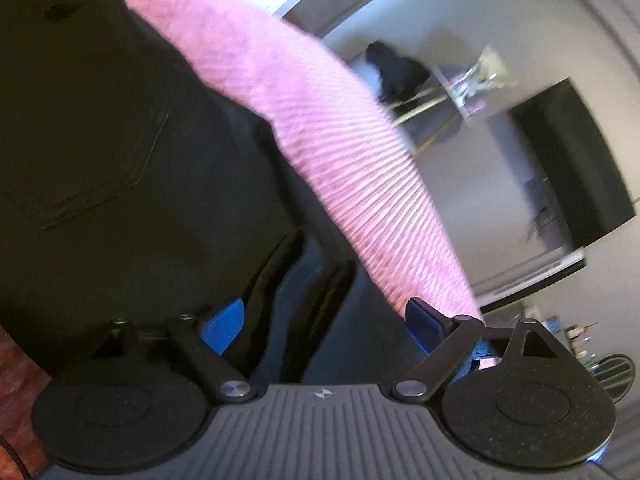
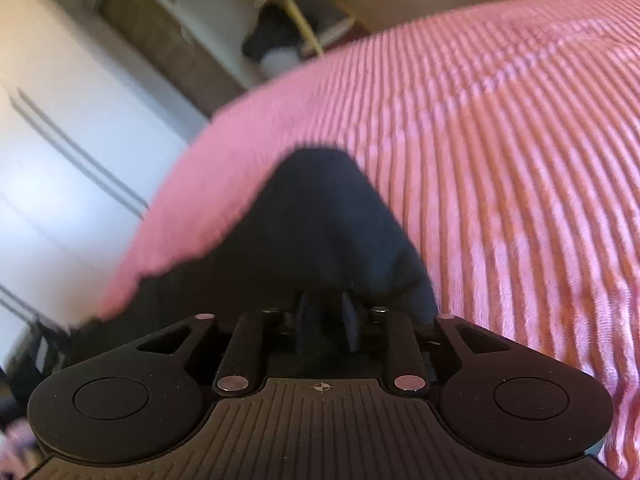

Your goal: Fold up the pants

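Note:
The black pants [image 1: 120, 140] lie on a pink ribbed bedspread [image 1: 320, 128], and a back pocket shows at the left of the left wrist view. My left gripper [image 1: 324, 320] is open, its blue pads [image 1: 226, 322] wide apart around a raised fold of the dark cloth. In the right wrist view my right gripper [image 2: 326, 320] is shut on a bunch of the pants [image 2: 328, 220], which rises in a dark hump over the bedspread [image 2: 500, 160].
The bed edge runs diagonally in both views. Beyond it are white cupboard doors [image 2: 60, 140], a small round gold-legged table [image 2: 304, 20] with a dark item under it, and a black screen [image 1: 572, 160] on the wall.

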`<state>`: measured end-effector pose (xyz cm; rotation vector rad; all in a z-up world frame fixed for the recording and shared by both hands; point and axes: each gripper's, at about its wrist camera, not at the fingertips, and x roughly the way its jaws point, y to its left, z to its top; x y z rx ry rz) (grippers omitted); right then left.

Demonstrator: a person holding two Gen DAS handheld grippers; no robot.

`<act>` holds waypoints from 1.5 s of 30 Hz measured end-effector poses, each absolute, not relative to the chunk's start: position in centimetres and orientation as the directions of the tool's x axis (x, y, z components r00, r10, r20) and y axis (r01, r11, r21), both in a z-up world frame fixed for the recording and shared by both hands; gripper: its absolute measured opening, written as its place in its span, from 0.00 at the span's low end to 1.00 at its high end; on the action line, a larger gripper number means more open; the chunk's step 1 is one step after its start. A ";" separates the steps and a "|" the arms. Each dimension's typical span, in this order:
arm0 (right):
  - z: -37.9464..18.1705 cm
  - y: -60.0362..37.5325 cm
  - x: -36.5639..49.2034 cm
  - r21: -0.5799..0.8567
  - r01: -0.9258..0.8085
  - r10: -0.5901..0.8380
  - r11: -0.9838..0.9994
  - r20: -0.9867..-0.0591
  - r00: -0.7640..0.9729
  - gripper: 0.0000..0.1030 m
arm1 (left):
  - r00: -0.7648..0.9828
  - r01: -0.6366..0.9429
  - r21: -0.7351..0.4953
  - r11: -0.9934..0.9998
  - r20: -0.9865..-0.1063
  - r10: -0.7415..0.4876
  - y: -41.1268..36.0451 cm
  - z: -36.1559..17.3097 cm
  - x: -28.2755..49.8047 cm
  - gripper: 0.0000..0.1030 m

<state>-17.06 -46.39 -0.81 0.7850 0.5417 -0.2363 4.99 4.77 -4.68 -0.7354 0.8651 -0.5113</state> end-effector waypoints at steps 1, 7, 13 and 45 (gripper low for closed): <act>-0.3 -46.5 -17.4 0.616 0.386 -0.015 0.687 -0.519 0.854 0.37 | 0.559 0.114 -0.750 0.652 -0.494 -0.666 4.7 -4.6 5.0 0.96; -1.6 -46.7 -16.6 0.566 0.462 -0.016 0.683 -0.620 0.784 0.50 | 0.437 0.086 -0.747 0.659 -0.566 -0.699 3.4 -5.9 6.6 0.96; -1.0 -46.8 -17.9 0.666 0.399 0.042 0.630 -0.542 0.839 0.57 | 0.343 0.116 -0.800 0.588 -0.524 -0.780 3.3 -6.7 7.7 0.77; 0.2 -46.8 -22.0 0.786 0.306 0.055 0.537 -0.394 0.917 0.74 | 0.479 0.120 -0.892 0.436 -0.333 -0.812 7.0 -7.0 6.2 0.10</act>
